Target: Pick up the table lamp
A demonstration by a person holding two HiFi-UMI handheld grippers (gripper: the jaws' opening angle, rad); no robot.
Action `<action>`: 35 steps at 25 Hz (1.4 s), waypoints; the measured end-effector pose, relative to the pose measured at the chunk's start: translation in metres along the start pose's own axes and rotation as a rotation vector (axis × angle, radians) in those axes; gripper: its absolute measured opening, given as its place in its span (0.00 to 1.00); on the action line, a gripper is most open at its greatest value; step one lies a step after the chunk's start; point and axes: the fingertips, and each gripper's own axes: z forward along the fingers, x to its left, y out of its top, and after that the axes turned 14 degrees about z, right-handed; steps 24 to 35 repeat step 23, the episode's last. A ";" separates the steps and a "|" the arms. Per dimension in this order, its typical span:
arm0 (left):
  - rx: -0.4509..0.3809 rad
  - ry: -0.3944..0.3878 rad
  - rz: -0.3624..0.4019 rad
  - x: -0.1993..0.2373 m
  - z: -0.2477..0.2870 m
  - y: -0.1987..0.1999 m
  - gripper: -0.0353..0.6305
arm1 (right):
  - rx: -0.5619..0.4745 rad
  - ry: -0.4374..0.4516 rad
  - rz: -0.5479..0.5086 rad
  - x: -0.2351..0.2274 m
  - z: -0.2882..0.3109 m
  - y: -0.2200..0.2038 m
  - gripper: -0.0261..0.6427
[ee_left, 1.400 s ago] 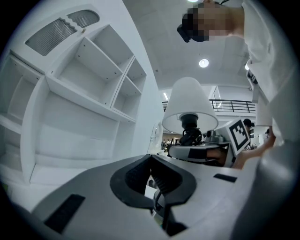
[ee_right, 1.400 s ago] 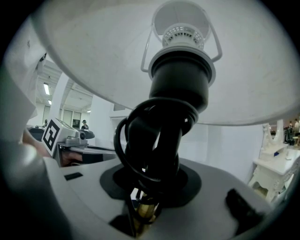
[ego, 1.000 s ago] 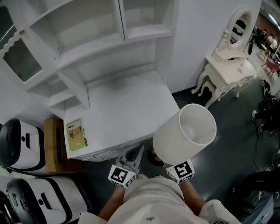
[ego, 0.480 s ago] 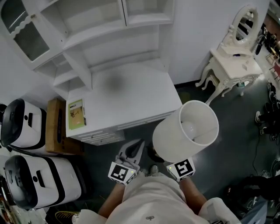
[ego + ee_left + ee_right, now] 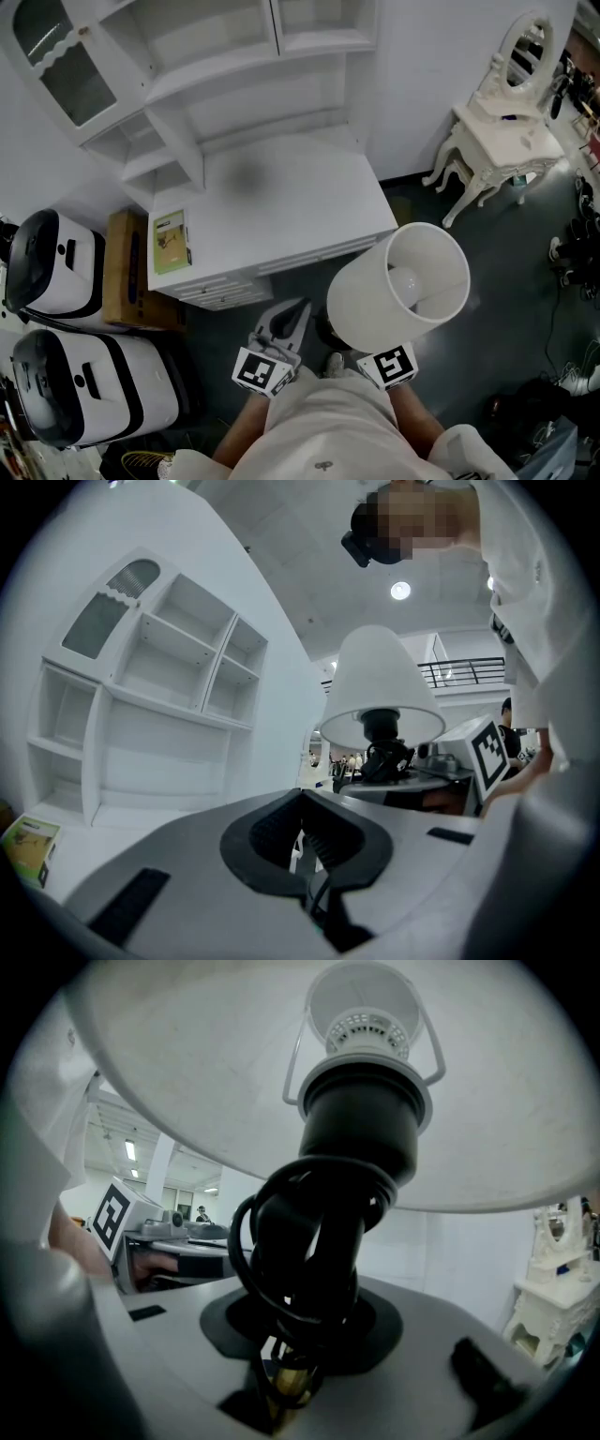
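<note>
The table lamp has a white drum shade (image 5: 398,286), a black socket and a black cord wound round its stem (image 5: 314,1241). My right gripper (image 5: 295,1335) is shut on that stem just below the coil, and the lamp hangs clear of the desk, over the dark floor. In the head view the shade hides the right jaws; only the marker cube (image 5: 387,366) shows. My left gripper (image 5: 295,314) is beside the lamp on its left, its jaws together with nothing between them. The left gripper view shows the shade (image 5: 380,686) off to the right.
A white desk (image 5: 281,211) with a shelf hutch (image 5: 216,56) stands ahead, a green booklet (image 5: 170,242) on its left end. A cardboard box (image 5: 127,281) and two white-and-black cases (image 5: 56,272) sit at the left. A white dressing table (image 5: 506,131) stands at the right.
Both grippers and the held lamp have drawn back from the desk, which now lies farther ahead. The grip on the lamp is unchanged.
</note>
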 end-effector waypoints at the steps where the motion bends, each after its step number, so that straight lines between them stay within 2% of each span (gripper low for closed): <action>1: 0.001 -0.003 -0.001 -0.001 -0.002 -0.001 0.07 | 0.004 -0.004 -0.002 0.002 0.000 -0.002 0.22; 6: -0.001 -0.024 -0.007 -0.006 -0.006 -0.004 0.07 | -0.006 -0.005 -0.038 0.007 -0.004 -0.008 0.22; 10: 0.002 -0.037 -0.006 -0.011 -0.004 -0.004 0.07 | 0.001 -0.015 -0.001 0.008 -0.008 -0.010 0.22; 35: 0.011 -0.056 0.010 -0.015 0.007 -0.006 0.07 | 0.010 -0.031 0.018 -0.002 -0.011 -0.015 0.22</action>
